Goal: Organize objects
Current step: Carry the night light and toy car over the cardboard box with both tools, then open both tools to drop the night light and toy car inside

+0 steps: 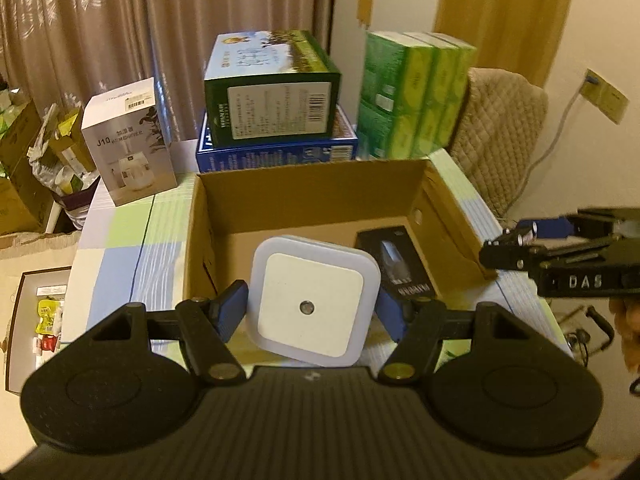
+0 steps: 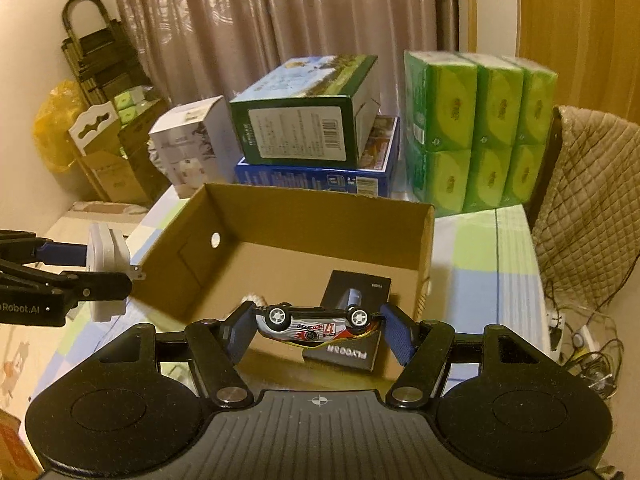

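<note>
My left gripper (image 1: 310,312) is shut on a white square night light (image 1: 312,302), held above the near edge of an open cardboard box (image 1: 304,196). From the right wrist view the night light (image 2: 106,256) shows side-on with its plug prongs, left of the box (image 2: 320,216). My right gripper (image 2: 318,326) is shut on a silver toy car (image 2: 316,322), turned wheels-up, over the box's near side. A black packet (image 1: 396,264) lies on the box floor, and the same black packet (image 2: 352,316) sits partly behind the car. The right gripper (image 1: 516,248) enters the left wrist view at the right edge.
Behind the box stand a white humidifier carton (image 1: 128,140), a green box stacked on a blue box (image 1: 272,92), and packs of green tissues (image 1: 416,96). A quilted chair back (image 1: 500,128) is at the right. Cartons and bags crowd the floor at left (image 1: 36,168).
</note>
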Demonstrator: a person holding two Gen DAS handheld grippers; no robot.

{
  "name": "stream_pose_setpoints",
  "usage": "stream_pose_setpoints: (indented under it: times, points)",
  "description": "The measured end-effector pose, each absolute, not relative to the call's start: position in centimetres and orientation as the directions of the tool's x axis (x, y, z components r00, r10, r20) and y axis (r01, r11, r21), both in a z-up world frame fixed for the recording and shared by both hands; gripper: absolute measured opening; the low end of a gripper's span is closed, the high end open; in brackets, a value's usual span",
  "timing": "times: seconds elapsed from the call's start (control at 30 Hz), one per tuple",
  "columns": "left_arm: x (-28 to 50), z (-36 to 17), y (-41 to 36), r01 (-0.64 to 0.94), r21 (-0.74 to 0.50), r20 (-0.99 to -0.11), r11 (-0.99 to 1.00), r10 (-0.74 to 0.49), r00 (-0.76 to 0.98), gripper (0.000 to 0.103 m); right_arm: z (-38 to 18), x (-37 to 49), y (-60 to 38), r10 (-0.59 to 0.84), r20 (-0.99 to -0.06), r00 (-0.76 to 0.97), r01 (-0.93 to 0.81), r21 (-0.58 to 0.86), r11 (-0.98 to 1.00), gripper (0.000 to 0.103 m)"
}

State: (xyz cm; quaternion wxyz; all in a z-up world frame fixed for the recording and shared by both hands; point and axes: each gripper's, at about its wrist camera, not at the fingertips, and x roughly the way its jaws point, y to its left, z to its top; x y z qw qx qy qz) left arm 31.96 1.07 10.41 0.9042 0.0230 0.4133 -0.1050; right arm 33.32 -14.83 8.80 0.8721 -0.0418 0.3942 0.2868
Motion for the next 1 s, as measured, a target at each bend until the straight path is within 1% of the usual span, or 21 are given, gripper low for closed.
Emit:
stream_pose_setpoints:
  times: [0.23, 0.37, 0.6, 0.63, 0.7, 0.9, 1.0]
  points:
    - [35.9, 8.0, 1.6, 0.186, -0.03, -0.773, 0.982, -0.141, 0.618, 0.065, 6.1, 36.1, -13.6, 0.461, -0.724, 0.514, -0.492, 0.192, 0.849, 0.064]
    - [37.0, 6.4, 1.7, 0.181, -0.036, -0.786, 0.983, -0.14, 0.602, 0.065, 4.9, 37.1, -13.1, 0.466, -0.73, 0.499, -0.476, 0.218, 0.852, 0.064]
    - [38.4, 4.8, 1.8, 0.17, -0.048, -0.79, 0.984, -0.142, 0.597, 0.065, 4.0, 37.7, -12.8, 0.466, -0.735, 0.493, -0.47, 0.225, 0.853, 0.064]
    - [38.5, 4.8, 1.9, 0.164, -0.049, -0.784, 0.985, -0.139, 0.605, 0.07, 3.9, 37.8, -12.8, 0.465, -0.735, 0.493, -0.469, 0.226, 0.854, 0.064]
    - [38.5, 4.9, 2.0, 0.149, -0.042, -0.778, 0.988, -0.126, 0.615, 0.075, 3.7, 37.7, -12.9, 0.467, -0.736, 0.49, -0.47, 0.227, 0.853, 0.064]
    - [37.8, 5.1, 2.6, 0.147, -0.028, -0.776, 0.989, -0.114, 0.62, 0.075, 3.5, 37.6, -13.1, 0.468, -0.741, 0.481, -0.472, 0.23, 0.851, 0.064]
    - [37.2, 5.2, 3.1, 0.139, -0.03, -0.774, 0.99, -0.111, 0.624, 0.077, 3.6, 37.4, -12.9, 0.472, -0.742, 0.475, -0.477, 0.234, 0.847, 0.064]
